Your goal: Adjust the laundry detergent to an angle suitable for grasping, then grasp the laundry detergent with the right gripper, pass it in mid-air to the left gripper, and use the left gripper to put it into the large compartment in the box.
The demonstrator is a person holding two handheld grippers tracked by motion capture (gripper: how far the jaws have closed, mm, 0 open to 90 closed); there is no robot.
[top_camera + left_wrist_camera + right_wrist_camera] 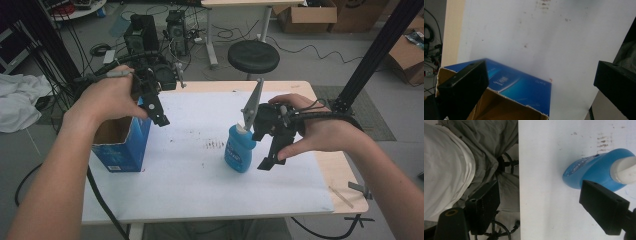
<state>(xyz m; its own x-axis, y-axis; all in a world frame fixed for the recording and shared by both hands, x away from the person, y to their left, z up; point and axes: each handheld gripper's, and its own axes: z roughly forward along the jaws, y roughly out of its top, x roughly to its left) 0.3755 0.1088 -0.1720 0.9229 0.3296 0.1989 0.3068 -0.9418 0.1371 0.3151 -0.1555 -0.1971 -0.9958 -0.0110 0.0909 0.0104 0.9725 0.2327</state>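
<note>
A blue bottle (239, 150) with a white cap stands upright near the middle of the white mat (200, 185). My right gripper (263, 148) hangs open just right of it, and nothing sits between the jaws. In the right gripper view the blue bottle (594, 170) lies past the right jaw's tip, outside the gap of my right gripper (540, 187). An open blue cardboard box (122, 145) stands at the mat's left edge. My left gripper (158, 113) is held open above the box's right rim. The left gripper view shows the blue box (519, 87) under the wide-open left gripper (539, 70).
Brown smudges (215, 145) mark the mat between box and bottle. The wooden table's edge (345, 185) shows at the right, with a black frame post (375, 50) beyond it. A round stool (253, 56) and computer towers (142, 30) stand behind the table.
</note>
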